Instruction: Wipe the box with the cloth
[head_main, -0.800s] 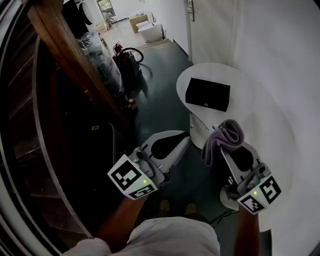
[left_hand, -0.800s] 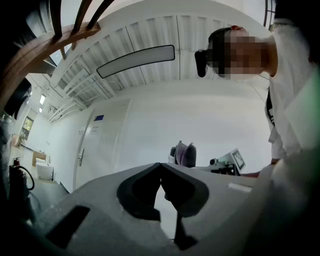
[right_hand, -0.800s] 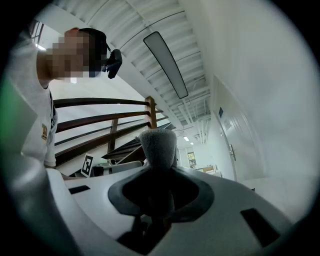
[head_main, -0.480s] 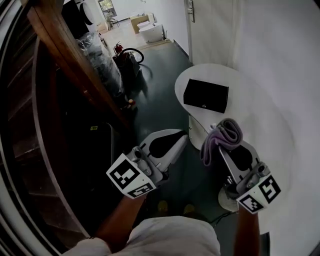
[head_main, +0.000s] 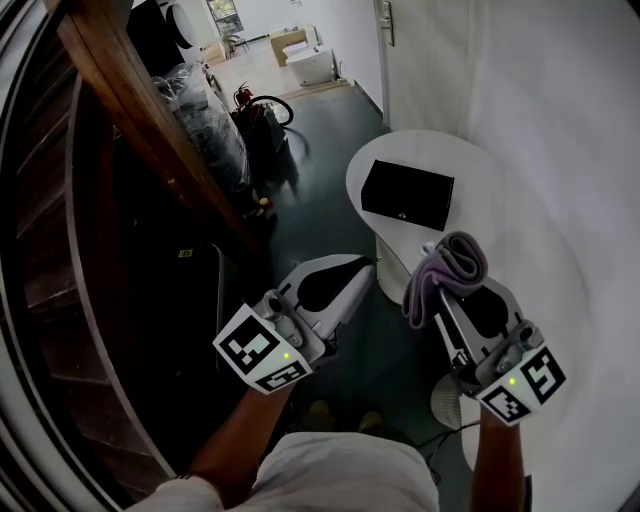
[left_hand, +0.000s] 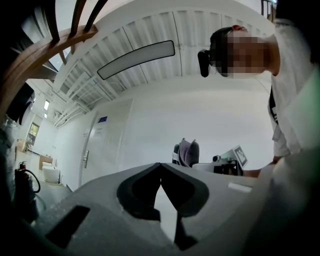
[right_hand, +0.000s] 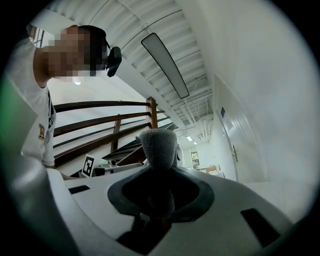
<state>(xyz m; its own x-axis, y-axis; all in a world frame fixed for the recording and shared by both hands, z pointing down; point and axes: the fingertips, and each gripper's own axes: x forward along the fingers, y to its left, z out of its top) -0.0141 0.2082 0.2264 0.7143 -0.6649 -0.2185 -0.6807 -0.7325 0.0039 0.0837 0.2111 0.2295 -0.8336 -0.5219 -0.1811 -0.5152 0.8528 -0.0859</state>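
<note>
Head view: a folded grey cloth is clamped in the right gripper, while the left gripper is closed on nothing. The flat black box should be met cloth-first and pressed evenly.

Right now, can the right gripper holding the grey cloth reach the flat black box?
Probably yes: right gripper, shut on the cloth, hangs short of the box on the round white table; nothing between.

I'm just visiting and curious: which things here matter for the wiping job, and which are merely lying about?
For the job: black box, grey cloth clamped in the right gripper, white table under the box.
Lying about: wooden stair rail, plastic-wrapped bundle, the left gripper, shut and empty.
</note>
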